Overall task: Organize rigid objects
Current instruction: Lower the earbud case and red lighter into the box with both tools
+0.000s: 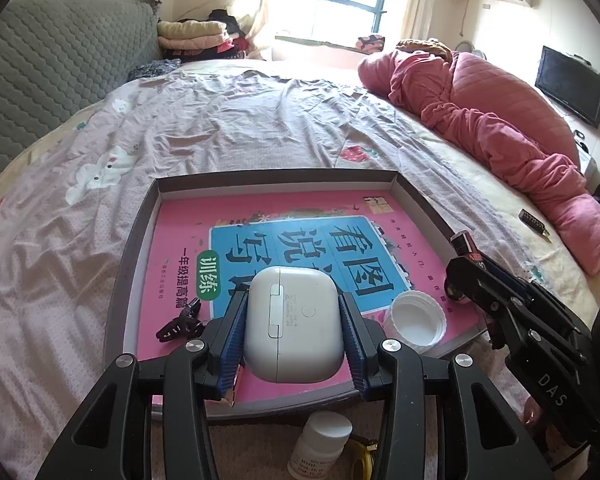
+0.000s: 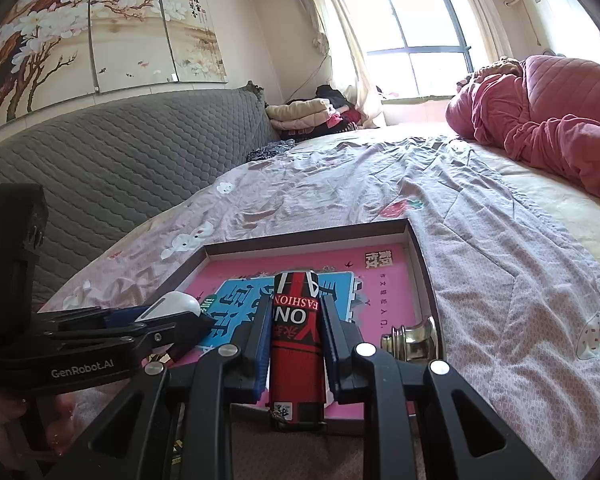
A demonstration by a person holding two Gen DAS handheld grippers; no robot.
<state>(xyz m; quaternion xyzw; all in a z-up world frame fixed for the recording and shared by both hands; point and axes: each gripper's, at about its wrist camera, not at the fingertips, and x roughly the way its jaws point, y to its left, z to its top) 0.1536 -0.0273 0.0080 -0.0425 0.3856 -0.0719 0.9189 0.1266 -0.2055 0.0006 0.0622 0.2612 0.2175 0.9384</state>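
Observation:
My left gripper (image 1: 292,305) is shut on a white earbud case (image 1: 294,322), its blue pads pressed to both sides, over the near part of a shallow grey tray (image 1: 140,240). A pink and blue book (image 1: 300,240) covers the tray's floor. My right gripper (image 2: 296,309) is shut on a red and black lighter (image 2: 296,340), held lengthwise over the tray's near edge (image 2: 308,237). From the left wrist view the right gripper (image 1: 466,276) stands at the tray's right side. The right wrist view shows the earbud case (image 2: 172,305) at the left.
In the tray lie a black hair clip (image 1: 180,322), a white screw cap (image 1: 414,320) and a metal knob (image 2: 412,340). A white pill bottle (image 1: 320,446) stands just in front of the tray. A small dark object (image 1: 534,222) lies near a pink quilt (image 1: 500,120).

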